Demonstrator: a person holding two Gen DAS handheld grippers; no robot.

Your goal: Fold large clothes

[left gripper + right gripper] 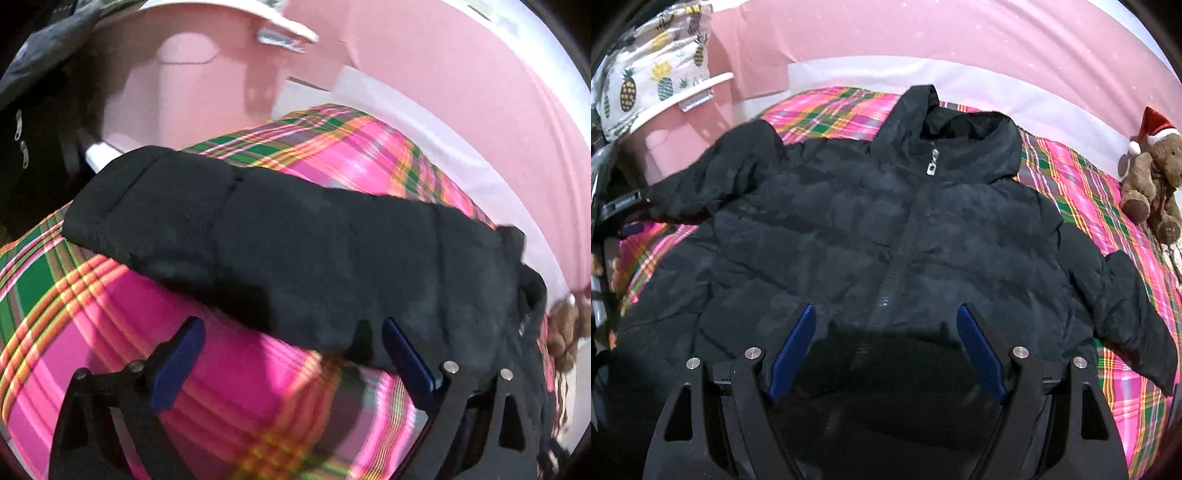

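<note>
I am hovering both my left gripper [291,347] and right gripper [884,339], jaws spread and empty, over the black jacket [849,229] lying on the plaid blanket [1082,177].

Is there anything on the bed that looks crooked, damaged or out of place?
Nothing looks damaged. The black jacket lies flat, zipped, on the plaid blanket. Only its sleeves spread unevenly. A teddy bear sits at the bed's edge.

I see the black puffer jacket [871,236] lying face up and spread flat on the pink-green plaid blanket [1082,177], zipped to the raised collar with the silver zipper pull [933,162] showing, both sleeves angled outward, one sleeve [288,236] lying straight.
</note>
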